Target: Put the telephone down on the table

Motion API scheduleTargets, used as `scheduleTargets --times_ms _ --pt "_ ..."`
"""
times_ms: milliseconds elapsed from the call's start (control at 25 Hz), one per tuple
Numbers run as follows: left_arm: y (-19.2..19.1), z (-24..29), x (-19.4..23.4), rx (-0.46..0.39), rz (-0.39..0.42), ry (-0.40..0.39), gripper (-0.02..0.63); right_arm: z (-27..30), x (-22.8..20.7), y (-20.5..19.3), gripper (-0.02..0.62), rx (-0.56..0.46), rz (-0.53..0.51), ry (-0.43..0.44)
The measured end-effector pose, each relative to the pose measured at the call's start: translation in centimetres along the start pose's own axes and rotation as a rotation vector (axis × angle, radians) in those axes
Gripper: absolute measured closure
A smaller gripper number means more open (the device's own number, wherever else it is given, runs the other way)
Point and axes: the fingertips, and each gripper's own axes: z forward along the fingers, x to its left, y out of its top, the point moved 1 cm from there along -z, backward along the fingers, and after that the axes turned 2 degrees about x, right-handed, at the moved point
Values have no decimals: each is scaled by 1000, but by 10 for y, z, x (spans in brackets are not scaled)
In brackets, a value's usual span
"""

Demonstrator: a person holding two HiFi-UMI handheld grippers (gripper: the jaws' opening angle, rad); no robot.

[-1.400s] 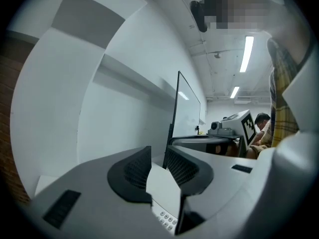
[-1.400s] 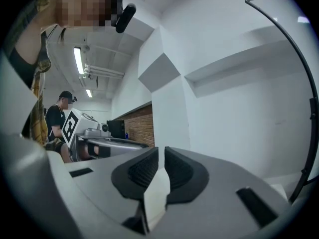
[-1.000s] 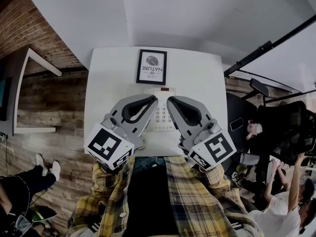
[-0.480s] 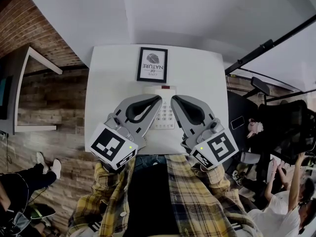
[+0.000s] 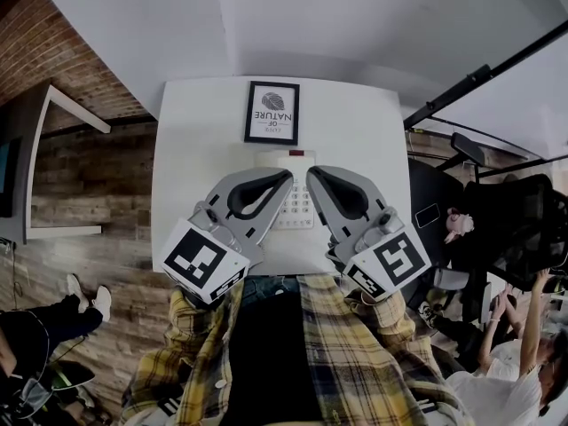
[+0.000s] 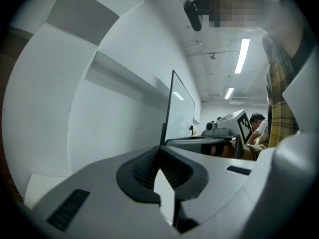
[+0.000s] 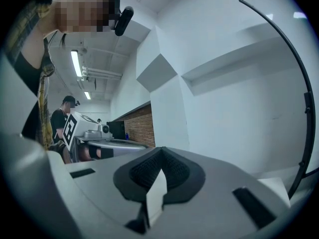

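Seemingly at rest above a white tabletop [image 5: 191,140], the left claw [image 5: 284,178] is held level with its jaws clenched on nothing; its own view shows the ribbed black pads [image 6: 144,168] meeting at the tip of the claw [image 6: 160,151], with only bare wall beyond them. Just beside that tip, in the gap between the two tools, the telephone [image 5: 295,207] sits flat on the tabletop, its pale keypad facing up near the front edge. The left claw's body covers the telephone's left side, so whether a handset lies there cannot be told. Behind the telephone a framed print [image 5: 272,114] stands at the back of the tabletop, well clear of any reach. On the far side, the right claw [image 5: 311,175] mirrors its partner, tipped very slightly down, jaws pressed together and empty, as its own view confirms [image 7: 160,151]. The pair appear to bracket the telephone deliberately, angled inward so either could open onto it. Since nothing is gripped and the telephone is already on the tabletop, this is probably a neutral pose rather than a carry. The person's plaid shirt [image 5: 355,353] fills the foreground.
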Motion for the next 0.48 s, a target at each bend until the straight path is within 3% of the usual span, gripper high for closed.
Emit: scheduleTargets --times_ms 480 --pt "-3 2 4 6 -3 1 591 4 -3 -2 571 0 13 -3"
